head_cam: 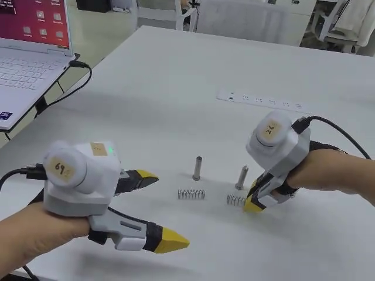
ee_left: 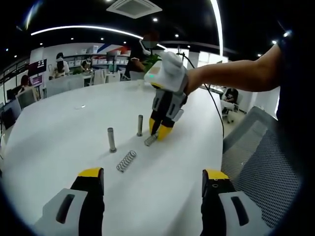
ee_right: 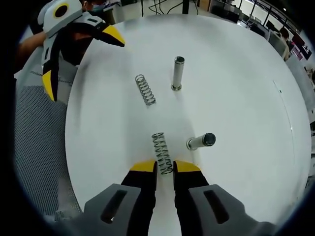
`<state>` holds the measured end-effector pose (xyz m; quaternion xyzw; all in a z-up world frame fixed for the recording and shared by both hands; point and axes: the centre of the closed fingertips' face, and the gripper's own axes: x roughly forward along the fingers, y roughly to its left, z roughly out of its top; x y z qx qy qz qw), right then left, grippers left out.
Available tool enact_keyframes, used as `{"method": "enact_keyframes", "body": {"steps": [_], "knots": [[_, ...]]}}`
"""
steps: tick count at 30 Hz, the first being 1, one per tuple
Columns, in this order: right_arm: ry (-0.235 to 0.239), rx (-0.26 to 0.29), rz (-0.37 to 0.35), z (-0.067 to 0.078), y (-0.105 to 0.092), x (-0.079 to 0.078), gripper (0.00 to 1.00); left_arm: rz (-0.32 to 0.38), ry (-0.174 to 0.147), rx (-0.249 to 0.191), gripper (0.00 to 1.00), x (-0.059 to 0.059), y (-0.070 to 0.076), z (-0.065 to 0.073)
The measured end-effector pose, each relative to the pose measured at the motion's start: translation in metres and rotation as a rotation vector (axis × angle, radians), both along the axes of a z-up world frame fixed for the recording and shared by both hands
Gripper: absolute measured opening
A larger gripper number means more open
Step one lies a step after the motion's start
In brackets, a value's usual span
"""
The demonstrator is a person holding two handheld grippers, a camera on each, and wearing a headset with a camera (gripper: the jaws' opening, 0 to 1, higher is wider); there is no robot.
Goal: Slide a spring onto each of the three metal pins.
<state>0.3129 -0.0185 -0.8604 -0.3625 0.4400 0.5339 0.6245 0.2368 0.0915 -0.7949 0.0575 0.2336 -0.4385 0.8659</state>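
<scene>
Steel spring (ee_right: 160,147), near end nipped in the narrow right tool (ee_right: 165,167); left tool (ee_left: 152,173) gapes wide.

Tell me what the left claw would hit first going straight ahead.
Probably the loose spring lying on the table ahead; height is unclear, so the left claw might pass over it.

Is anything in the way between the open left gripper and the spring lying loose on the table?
No, nothing visible. The left gripper is open, and bare table lies between it and the loose spring. A pin stands beyond it, and the right gripper pinches the second spring off to the side.
</scene>
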Motion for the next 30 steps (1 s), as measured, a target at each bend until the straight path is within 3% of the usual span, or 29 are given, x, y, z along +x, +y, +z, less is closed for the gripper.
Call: {"method": "enact_keyframes", "body": {"steps": [20, 30], "knots": [[0.001, -0.026, 0.06, -0.001, 0.0, -0.016, 0.08, -0.016, -0.004, 0.007, 0.76, -0.001, -0.002, 0.002], [-0.009, -0.017, 0.105, 0.015, 0.001, -0.029, 0.08, -0.048, -0.007, 0.022, 0.75, -0.003, -0.006, 0.003]]}}
